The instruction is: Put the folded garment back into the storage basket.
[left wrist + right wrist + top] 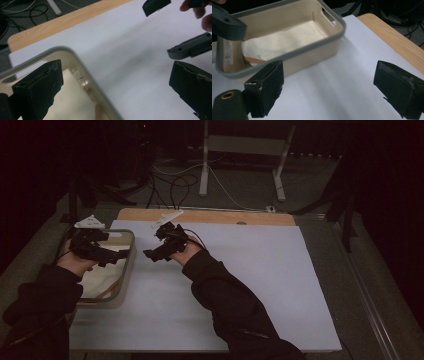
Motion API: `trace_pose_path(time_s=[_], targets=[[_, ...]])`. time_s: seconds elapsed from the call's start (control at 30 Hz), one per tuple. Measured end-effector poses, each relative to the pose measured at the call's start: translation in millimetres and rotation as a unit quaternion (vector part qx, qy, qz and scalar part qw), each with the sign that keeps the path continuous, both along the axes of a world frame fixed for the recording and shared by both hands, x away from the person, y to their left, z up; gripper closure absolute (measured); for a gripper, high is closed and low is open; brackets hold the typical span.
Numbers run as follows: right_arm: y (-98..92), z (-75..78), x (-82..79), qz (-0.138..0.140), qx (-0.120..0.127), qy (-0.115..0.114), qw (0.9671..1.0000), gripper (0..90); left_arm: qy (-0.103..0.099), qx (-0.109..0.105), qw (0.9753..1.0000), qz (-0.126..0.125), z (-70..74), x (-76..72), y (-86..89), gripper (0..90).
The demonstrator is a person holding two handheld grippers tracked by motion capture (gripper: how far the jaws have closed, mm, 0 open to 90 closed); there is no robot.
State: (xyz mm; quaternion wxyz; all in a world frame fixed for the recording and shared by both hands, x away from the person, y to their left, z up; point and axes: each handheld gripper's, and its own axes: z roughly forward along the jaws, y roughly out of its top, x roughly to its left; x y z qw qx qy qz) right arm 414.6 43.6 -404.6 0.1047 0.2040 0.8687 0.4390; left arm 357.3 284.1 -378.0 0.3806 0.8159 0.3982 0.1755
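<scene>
I hold one gripper in each hand. My left gripper (107, 256) hangs over the near right part of a tub (131, 251) that sits at the left edge of the counter (260, 285). Its jaws are wide apart and hold nothing. In the left gripper view, one jaw is over the inside of the tub and the other jaw is over the white sheet on the counter, with the tub's grey rim (82, 65) running between them.

My right gripper (152, 254) is just beside the tub, on its right side, above the white sheet. It points toward the tub. Its jaws are wide apart too, and nothing is between them. In the right gripper view, the tub (294, 53) is right in front of my jaws.

The tub is cream with a grey rim and a cut-out handle (327, 12) in its far end wall. A white cloth (284, 40) lies flat in the bottom of it. Something thin and brown (253, 60) peeks out from under the cloth at one edge. I cannot tell what it is.

The two grippers are near each other but do not touch.
</scene>
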Motion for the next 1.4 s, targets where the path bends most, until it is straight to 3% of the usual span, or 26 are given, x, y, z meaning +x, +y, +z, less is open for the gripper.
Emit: trace_pose_path(time_s=[0.3, 0.77, 1.07, 1.4], targets=[[-39.0, 0.8, 2.8, -0.011, -0.001, -0.004, 0.9999, 9.5, -0.009, -0.009, 0.9993, -0.036, 4.3, -1.2, -32.7, 0.5], [-83.0, -2.0, -2.7, -0.006, -0.004, -0.008, 0.9999, 9.6, -0.01, -0.008, 0.995, -0.099, -6.0, -3.5, -79.4, 0.5], [-111.7, -12.2, -9.4, -0.005, -0.004, -0.009, 0.9999, 9.6, -0.016, -0.02, 0.989, -0.146, -18.4, -10.2, -106.7, 0.5], [-137.5, -27.8, -19.7, -0.022, 0.01, -0.005, 0.9997, 9.8, -0.022, -0.019, 0.9827, -0.183, -33.9, -18.5, -133.0, 0.5]])
